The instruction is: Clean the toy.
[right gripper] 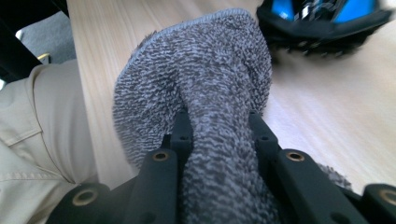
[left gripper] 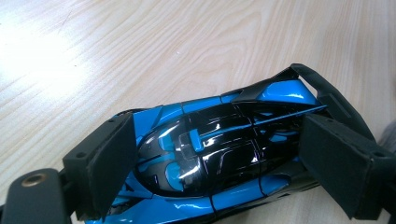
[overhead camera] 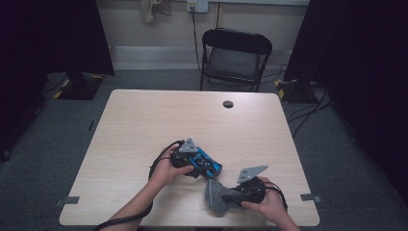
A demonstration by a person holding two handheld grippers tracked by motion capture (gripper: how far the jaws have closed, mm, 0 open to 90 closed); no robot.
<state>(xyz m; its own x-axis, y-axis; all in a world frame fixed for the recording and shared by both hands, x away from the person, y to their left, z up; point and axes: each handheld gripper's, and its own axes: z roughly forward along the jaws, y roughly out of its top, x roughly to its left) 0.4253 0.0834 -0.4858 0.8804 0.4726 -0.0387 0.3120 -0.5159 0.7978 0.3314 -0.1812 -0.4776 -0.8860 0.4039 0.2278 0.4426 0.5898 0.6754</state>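
A blue and black toy car (overhead camera: 207, 165) lies near the front middle of the wooden table (overhead camera: 144, 115). My left gripper (overhead camera: 195, 166) is shut on it. In the left gripper view the two black pads (left gripper: 109, 161) press on the toy car's (left gripper: 210, 154) sides. A grey fluffy cloth (overhead camera: 217, 196) hangs bunched just right of the car. My right gripper (overhead camera: 230, 195) is shut on the cloth. In the right gripper view the cloth (right gripper: 205, 88) bulges up between the jaws of my right gripper (right gripper: 219, 123), with the car (right gripper: 322, 18) blurred beyond it.
A black folding chair (overhead camera: 234, 57) stands behind the table's far edge. A dark cable hole (overhead camera: 228, 104) sits near the far middle of the tabletop. Tape marks (overhead camera: 71, 200) lie on the grey carpet at both front corners. A beige sleeve (right gripper: 37, 140) is beside the table edge.
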